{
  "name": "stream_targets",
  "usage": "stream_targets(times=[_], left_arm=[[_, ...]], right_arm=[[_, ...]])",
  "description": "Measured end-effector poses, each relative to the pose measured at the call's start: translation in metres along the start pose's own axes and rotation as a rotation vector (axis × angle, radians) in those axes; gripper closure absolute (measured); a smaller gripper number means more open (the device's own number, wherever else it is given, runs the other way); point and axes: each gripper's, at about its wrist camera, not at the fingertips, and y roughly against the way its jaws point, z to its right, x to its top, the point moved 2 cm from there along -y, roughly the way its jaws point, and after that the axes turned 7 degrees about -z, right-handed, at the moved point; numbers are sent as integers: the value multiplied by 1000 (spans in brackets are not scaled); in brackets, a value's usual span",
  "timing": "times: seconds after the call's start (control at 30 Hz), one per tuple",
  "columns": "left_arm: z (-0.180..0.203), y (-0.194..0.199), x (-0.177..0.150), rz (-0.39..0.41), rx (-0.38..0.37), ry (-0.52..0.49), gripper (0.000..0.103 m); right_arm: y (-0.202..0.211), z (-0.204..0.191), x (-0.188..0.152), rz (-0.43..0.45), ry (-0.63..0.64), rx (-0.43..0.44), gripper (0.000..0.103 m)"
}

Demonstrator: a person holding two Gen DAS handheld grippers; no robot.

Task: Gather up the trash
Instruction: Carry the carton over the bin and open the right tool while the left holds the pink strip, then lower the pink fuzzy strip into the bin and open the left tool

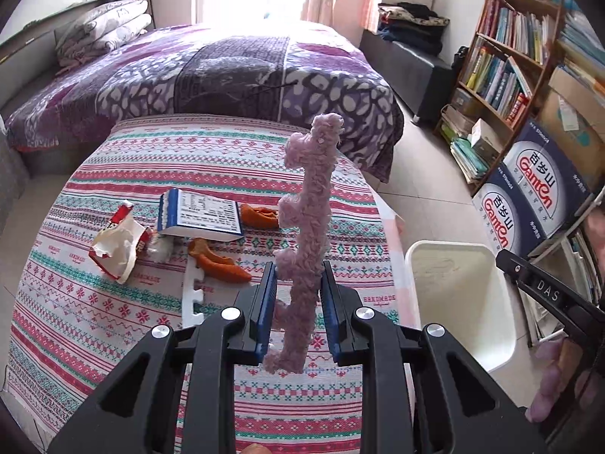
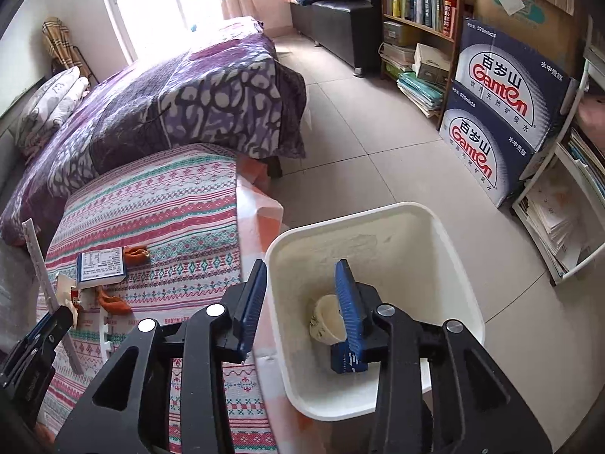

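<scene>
The left gripper (image 1: 297, 310) is clenching a fuzzy pink strip (image 1: 308, 204), holding it upright above the patterned table (image 1: 113, 302). The right gripper (image 2: 302, 302) is hanging released over the white bin (image 2: 446, 234) right of the table; a paper cup (image 2: 327, 319) and blue box (image 2: 348, 359) are lying inside. A white-and-blue carton (image 1: 200, 215), orange peels (image 1: 219, 261) and a torn wrapper (image 1: 117, 246) are lying on the far left of the table

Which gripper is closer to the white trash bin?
The right gripper. It hangs over the rim of the white trash bin, fingers apart with nothing between them. The left gripper is beside it over the patterned cloth, holding a fuzzy pink strip.
</scene>
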Motion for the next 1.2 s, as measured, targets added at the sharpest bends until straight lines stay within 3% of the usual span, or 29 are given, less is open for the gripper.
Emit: stream_targets(times=[0.43, 0.57, 0.9, 0.93, 0.97, 1.03, 1.2], left_arm=[[77, -25, -4, -65, -162, -106, 80], [102, -34, -9, -94, -214, -141, 80], [140, -51, -13, -186, -408, -137, 79], [143, -52, -13, -194, -430, -138, 74], [145, -53, -13, -203, -450, -135, 57], [146, -53, -14, -204, -470, -118, 40], [138, -52, -15, -192, -409, -119, 39]], right_arm=[[13, 54, 5, 43, -88, -71, 49], [17, 68, 6, 54, -112, -91, 39], [24, 113, 9, 64, -225, -115, 26], [25, 115, 8, 64, -230, -115, 25], [25, 117, 8, 65, -234, -116, 24], [27, 119, 8, 69, -242, -116, 22], [31, 116, 7, 92, -246, -117, 15]])
